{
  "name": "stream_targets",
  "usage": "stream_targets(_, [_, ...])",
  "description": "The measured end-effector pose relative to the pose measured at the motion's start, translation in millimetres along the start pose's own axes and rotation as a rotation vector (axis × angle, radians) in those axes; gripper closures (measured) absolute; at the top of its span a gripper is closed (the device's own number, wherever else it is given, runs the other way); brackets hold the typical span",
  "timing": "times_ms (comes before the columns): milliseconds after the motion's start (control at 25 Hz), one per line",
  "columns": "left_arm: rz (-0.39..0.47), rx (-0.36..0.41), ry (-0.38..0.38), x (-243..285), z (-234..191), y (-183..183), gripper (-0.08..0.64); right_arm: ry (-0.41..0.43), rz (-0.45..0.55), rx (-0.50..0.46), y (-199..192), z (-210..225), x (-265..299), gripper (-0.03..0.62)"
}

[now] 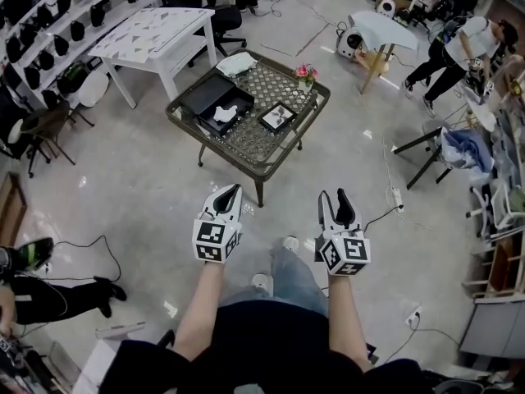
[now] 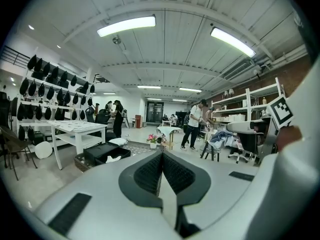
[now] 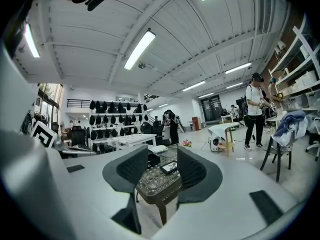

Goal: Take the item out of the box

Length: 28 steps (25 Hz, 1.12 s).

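Note:
A low wicker table [image 1: 283, 150] stands a few steps ahead of me. An open black box [image 1: 215, 98] lies on its left part, with a white item [image 1: 224, 115] inside. Both grippers hang in the air short of the table, touching nothing. My left gripper [image 1: 232, 190] is shut, its pads meeting with nothing between them. My right gripper [image 1: 335, 199] is open and empty. In the left gripper view the box [image 2: 102, 153] and white item [image 2: 114, 158] sit left of the shut gripper [image 2: 161, 155]. The right gripper [image 3: 162, 163] frames the table [image 3: 159, 183].
A framed picture [image 1: 278, 117], a small flower pot [image 1: 306, 74] and a white pouch [image 1: 238, 62] share the table. A white table [image 1: 156, 35] and shelves of black helmets stand at the left. People, a stool [image 1: 426, 150] and floor cables [image 1: 394, 195] are at the right.

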<state>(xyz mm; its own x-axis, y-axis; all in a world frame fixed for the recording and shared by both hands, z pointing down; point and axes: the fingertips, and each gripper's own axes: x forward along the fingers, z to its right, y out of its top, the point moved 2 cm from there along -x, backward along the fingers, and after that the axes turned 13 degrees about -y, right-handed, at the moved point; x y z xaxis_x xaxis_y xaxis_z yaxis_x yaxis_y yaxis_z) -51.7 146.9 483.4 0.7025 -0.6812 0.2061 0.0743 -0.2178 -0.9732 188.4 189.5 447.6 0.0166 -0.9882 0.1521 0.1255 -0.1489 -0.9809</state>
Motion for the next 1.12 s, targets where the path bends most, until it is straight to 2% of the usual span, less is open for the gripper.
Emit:
stream_targets(280, [0.013,0.003,0.009,33,-22,12,0.54,0.015,0.004,0.005,6,7,38,0.425])
stream_targets(560, [0.023,0.01,0.064,100,-63,28,0.54,0.053,0.005,0.025,14,28,125,0.425])
stream_targets(800, [0.053,-0.032,0.182,182,-126,38,0.54,0.148,-0.021,-0.007,29,43,256,0.425])
stream_targets(960, [0.036,-0.06,0.253,221,-157,47,0.54,0.24,-0.052,-0.023,43,41,328,0.425])
stream_targets(1120, [0.036,-0.106,0.366,242,-186,52,0.54,0.371,-0.093,-0.049,50,21,392,0.425])
